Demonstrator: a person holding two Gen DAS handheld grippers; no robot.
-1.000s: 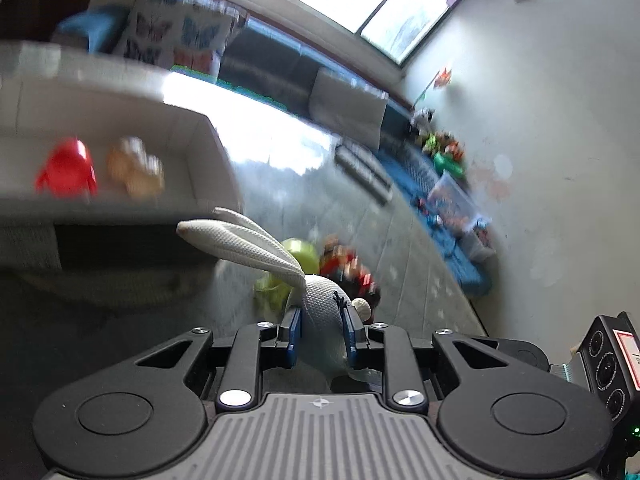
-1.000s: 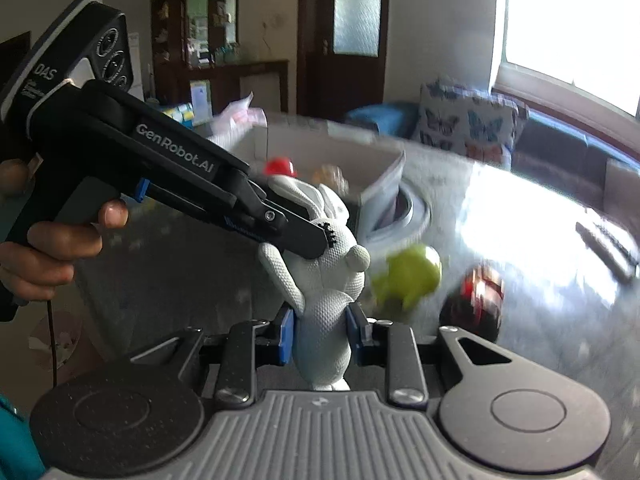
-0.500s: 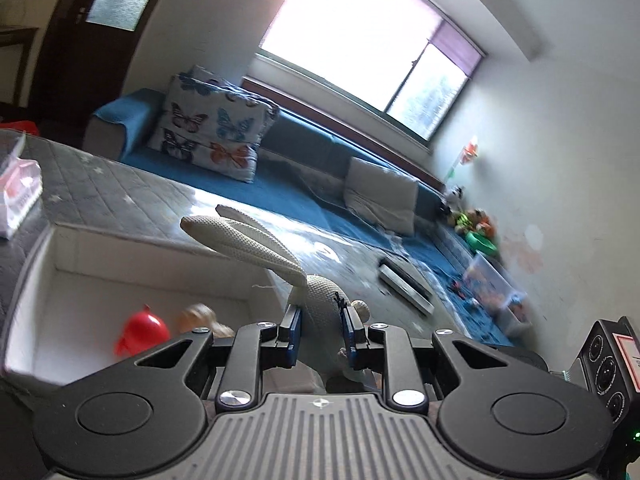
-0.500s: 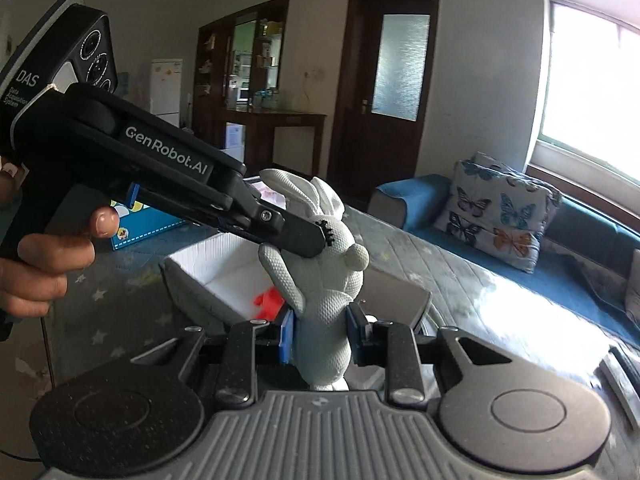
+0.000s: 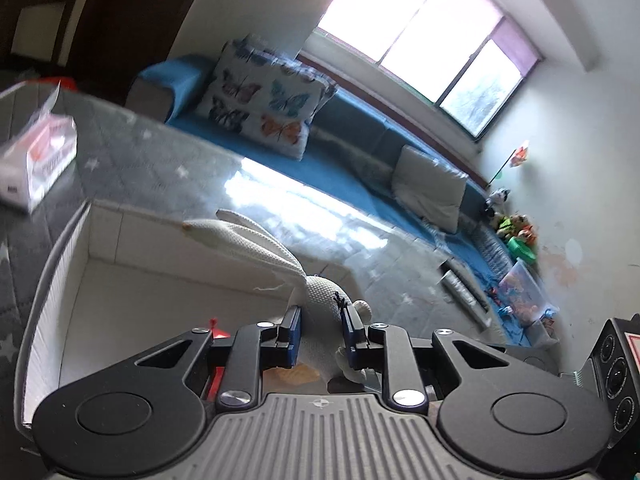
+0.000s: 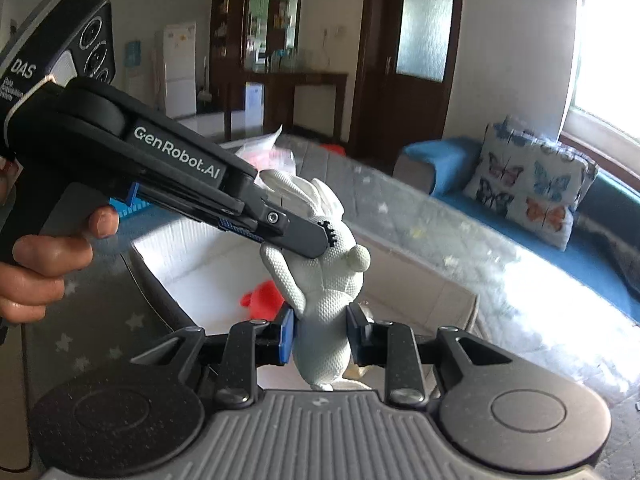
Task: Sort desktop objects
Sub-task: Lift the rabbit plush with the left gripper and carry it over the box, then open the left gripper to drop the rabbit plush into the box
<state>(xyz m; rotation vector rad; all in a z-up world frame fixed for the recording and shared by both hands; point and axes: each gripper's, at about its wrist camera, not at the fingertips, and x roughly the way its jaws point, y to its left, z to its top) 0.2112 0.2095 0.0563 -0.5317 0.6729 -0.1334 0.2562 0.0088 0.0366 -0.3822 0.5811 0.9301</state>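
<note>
A white knitted rabbit (image 6: 326,284) hangs in the air over an open white box (image 6: 208,276), held by both grippers. My right gripper (image 6: 320,330) is shut on its body. My left gripper (image 5: 320,330) is shut on its head, just below the long ears (image 5: 244,240); in the right wrist view the left gripper (image 6: 316,238) comes in from the left, held by a hand (image 6: 44,264). A red toy (image 6: 262,298) lies on the floor of the box (image 5: 72,280); in the left wrist view the red toy (image 5: 218,332) peeks out behind the left finger.
A tissue pack (image 5: 38,160) lies on the grey starred tabletop (image 5: 132,152) beyond the box. A blue sofa with a butterfly cushion (image 5: 264,104) runs under the window. Toys and a plastic bin (image 5: 524,288) sit on the floor to the right.
Both grippers have carried the rabbit sideways, away from the green and dark red toys on the tabletop. It is over the white box now, and the red toy lies below it.
</note>
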